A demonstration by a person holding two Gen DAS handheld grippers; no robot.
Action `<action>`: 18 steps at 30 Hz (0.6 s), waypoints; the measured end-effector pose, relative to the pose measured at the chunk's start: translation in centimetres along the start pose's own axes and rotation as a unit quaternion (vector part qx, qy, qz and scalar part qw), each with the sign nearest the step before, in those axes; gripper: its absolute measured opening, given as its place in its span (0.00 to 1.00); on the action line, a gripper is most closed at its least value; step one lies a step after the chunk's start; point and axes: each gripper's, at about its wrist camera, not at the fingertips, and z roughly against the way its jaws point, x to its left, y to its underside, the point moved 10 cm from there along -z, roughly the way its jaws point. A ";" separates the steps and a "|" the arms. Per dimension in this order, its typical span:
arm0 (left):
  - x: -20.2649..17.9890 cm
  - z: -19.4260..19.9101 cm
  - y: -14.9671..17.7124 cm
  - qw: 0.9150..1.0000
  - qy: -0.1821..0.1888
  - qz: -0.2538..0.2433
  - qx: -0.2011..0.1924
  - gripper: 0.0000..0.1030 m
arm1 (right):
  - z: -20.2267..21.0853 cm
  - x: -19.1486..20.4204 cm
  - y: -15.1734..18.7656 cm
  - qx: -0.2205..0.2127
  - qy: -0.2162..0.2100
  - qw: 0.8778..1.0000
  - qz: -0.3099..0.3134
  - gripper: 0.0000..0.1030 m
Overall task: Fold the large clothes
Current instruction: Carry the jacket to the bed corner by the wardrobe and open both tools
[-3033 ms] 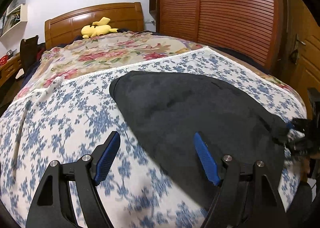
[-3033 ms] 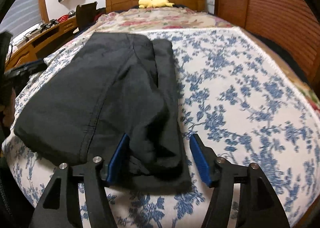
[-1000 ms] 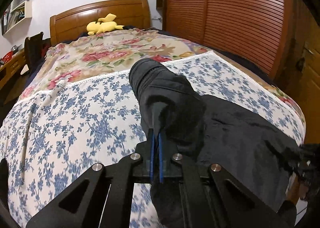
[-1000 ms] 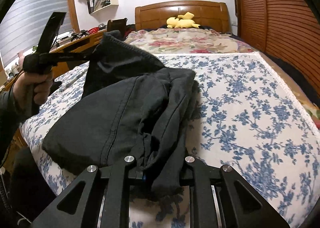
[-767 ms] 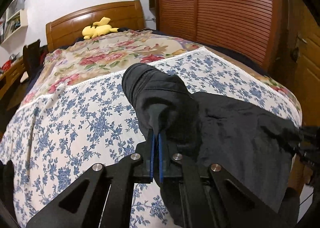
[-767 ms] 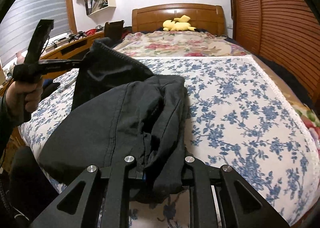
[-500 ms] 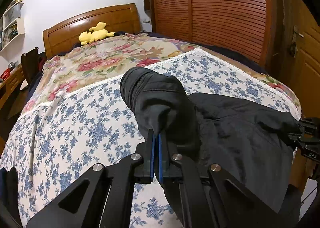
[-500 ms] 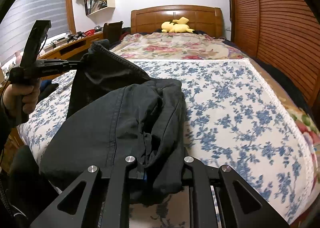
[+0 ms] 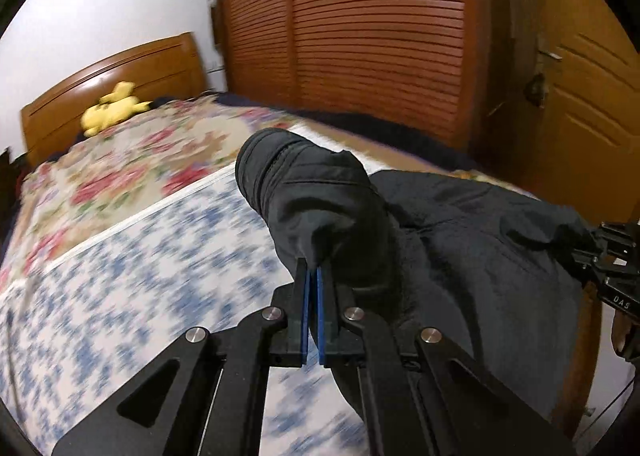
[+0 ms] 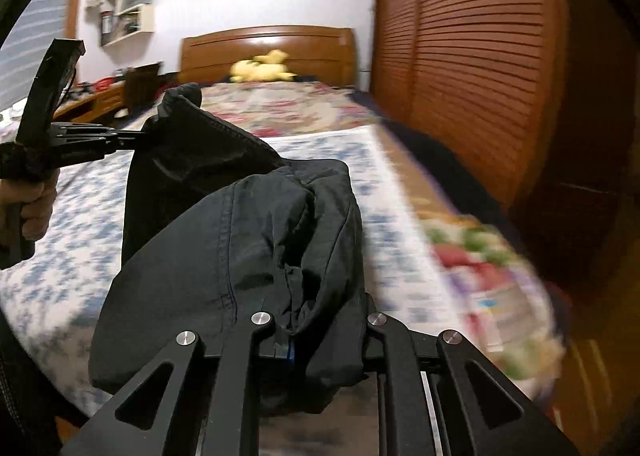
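A large black garment [image 9: 460, 240] hangs between both grippers above the bed. My left gripper [image 9: 312, 276] is shut on one bunched corner of it, blue pads pressed together. My right gripper [image 10: 290, 332] is shut on the other end of the garment [image 10: 240, 256], its pads hidden under cloth. The right gripper also shows at the right edge of the left wrist view [image 9: 608, 256], and the left gripper shows at the left of the right wrist view [image 10: 132, 143], holding cloth.
The bed has a blue-flowered sheet [image 9: 132, 276] and a red-flowered quilt [image 9: 132, 159]. A yellow plush toy [image 9: 112, 107] lies by the wooden headboard [image 10: 268, 47]. A slatted wardrobe [image 9: 380, 35] and a door [image 9: 580, 103] stand to the right. A desk [image 10: 96, 99] is on the left.
Both grippers shut on the garment's ends and lifted it off the bed. In the last half second both swung to the right, toward the wardrobe side.
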 end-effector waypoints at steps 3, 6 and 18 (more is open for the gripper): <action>-3.9 -2.0 -2.4 1.000 0.024 -0.012 -0.011 0.03 | 1.6 -3.7 -0.3 -0.010 0.046 0.999 -0.009 0.15; -7.7 -4.1 -5.3 0.998 0.044 -0.030 -0.026 0.03 | 2.8 -7.4 -0.1 -0.009 0.087 0.996 -0.020 0.15; -14.4 -8.1 -7.9 0.995 0.074 -0.058 -0.018 0.03 | 5.2 -13.7 4.6 -0.005 0.169 0.978 -0.120 0.25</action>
